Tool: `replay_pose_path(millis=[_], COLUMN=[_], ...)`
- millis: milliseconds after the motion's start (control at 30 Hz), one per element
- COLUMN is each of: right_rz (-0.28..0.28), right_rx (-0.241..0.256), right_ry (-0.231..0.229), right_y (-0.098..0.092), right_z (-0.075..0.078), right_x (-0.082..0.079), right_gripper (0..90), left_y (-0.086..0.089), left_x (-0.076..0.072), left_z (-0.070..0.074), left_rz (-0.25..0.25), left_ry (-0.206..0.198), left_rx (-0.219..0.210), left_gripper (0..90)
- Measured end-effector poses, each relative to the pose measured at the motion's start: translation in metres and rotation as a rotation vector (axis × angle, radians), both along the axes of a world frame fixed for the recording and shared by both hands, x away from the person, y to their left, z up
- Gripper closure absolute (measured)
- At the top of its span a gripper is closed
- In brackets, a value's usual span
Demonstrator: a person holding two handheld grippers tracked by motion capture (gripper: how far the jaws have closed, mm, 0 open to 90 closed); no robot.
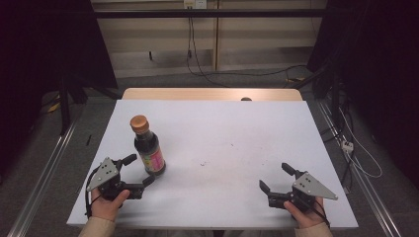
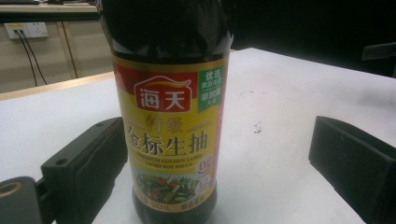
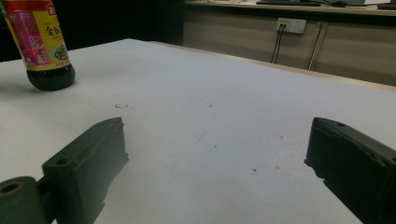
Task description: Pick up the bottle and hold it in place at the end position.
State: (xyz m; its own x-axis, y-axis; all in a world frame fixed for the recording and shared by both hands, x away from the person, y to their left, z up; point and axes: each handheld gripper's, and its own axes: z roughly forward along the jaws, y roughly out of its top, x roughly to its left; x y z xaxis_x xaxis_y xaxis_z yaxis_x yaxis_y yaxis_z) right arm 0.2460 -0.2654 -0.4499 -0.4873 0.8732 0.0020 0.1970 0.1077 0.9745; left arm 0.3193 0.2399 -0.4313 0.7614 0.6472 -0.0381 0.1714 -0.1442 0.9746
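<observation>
A white desk (image 1: 222, 148) with a few small dark specks near its middle stands on a grey floor, a strip of light wood showing along its far edge. Behind it runs a pale wall with a socket and black cables hanging down, and dark curtains close off both sides.

A dark sauce bottle (image 1: 148, 148) with an orange cap (image 1: 139, 122) stands upright on the left half of the desk. The left hand-held gripper (image 1: 140, 169) has its jaws spread on either side of the bottle's base, one jaw near it and the other further off; whether either touches it cannot be told. The right hand-held gripper (image 1: 276, 177) lies low over the right front of the desk, jaws spread wide with nothing between them, well apart from the bottle.

The left gripper view brings the bottle (image 2: 170, 116) up close, showing a yellow and red label (image 2: 170, 140) with Chinese lettering and a picture of greens. The right gripper view looks across the bare desk top (image 3: 224, 116) to the bottle (image 3: 44, 46) standing far off at its upper left.
</observation>
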Motion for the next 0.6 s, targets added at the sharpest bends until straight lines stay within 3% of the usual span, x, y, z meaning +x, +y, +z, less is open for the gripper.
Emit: replay_pose_path(millis=[300, 600], right_rz=[0.001, -0.009], right_rx=[0.001, 0.012], right_ry=[0.003, 0.006], right_y=[0.0001, -0.0035], right_z=[0.0000, 0.0003], right_x=[0.0003, 0.0004], right_gripper=[4.2, 4.4], left_y=[0.0005, -0.0030], left_x=[0.0012, 0.0059], left_z=[0.0000, 0.0023], left_rz=[0.015, 0.030], left_ry=[-0.006, 0.041], left_rx=[0.006, -0.014], left_gripper=[4.1, 4.4])
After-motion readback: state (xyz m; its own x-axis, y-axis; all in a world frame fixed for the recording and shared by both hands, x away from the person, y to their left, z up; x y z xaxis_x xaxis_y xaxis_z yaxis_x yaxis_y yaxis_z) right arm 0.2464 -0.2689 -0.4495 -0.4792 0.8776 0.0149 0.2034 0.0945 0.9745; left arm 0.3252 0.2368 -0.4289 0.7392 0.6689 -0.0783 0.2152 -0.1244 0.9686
